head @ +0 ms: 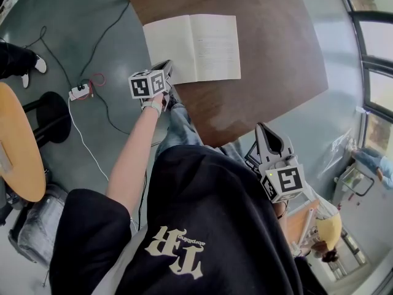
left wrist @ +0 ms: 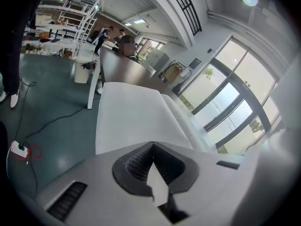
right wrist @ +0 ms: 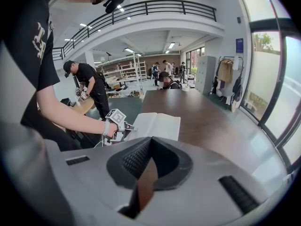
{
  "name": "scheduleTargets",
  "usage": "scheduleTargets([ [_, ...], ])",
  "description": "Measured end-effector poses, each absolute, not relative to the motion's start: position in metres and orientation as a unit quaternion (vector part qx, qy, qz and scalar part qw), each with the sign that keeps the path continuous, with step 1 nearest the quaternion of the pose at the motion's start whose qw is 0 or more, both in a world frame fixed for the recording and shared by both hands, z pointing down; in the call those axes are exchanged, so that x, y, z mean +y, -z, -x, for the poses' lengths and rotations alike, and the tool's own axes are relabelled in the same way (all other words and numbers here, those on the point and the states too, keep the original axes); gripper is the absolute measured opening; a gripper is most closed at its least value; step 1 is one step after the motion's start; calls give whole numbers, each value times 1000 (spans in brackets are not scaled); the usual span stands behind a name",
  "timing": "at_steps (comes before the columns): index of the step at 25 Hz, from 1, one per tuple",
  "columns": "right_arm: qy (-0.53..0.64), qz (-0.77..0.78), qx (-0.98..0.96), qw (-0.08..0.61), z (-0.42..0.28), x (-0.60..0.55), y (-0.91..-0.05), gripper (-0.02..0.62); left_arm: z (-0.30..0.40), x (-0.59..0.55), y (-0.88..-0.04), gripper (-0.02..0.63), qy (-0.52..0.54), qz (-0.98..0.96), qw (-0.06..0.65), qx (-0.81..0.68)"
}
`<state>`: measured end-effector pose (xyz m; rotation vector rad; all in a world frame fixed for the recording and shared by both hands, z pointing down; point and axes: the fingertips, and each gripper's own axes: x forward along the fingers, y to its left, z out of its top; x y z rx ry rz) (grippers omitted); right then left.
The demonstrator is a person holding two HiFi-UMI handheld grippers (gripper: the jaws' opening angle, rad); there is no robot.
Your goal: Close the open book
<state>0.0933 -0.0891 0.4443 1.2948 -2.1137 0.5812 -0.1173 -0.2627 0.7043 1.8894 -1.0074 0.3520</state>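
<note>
Nothing is done yet: the book point(head: 191, 47) lies flat and fully open near the tabletop point(head: 270, 60) edge closest to me. Its spine runs straight away from me, and the spread's long axis runs left to right. My left gripper point(head: 163, 67), pressed together and empty, sits at the near left corner. My right gripper point(head: 264, 129), also pressed together, hangs well back.

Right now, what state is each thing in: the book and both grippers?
book: open, lying flat on the table, pages up.
left gripper: shut, nothing held, at the book's near left corner.
right gripper: shut, empty, held back from the table, close to the person's body.
</note>
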Motion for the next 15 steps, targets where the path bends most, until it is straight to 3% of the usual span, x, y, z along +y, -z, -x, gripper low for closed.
scheduleTargets([
  [15, -226, -492, -790, 288, -100, -92, -447, -12, 153, -263, -709, 23, -118, -756, 474, -436],
])
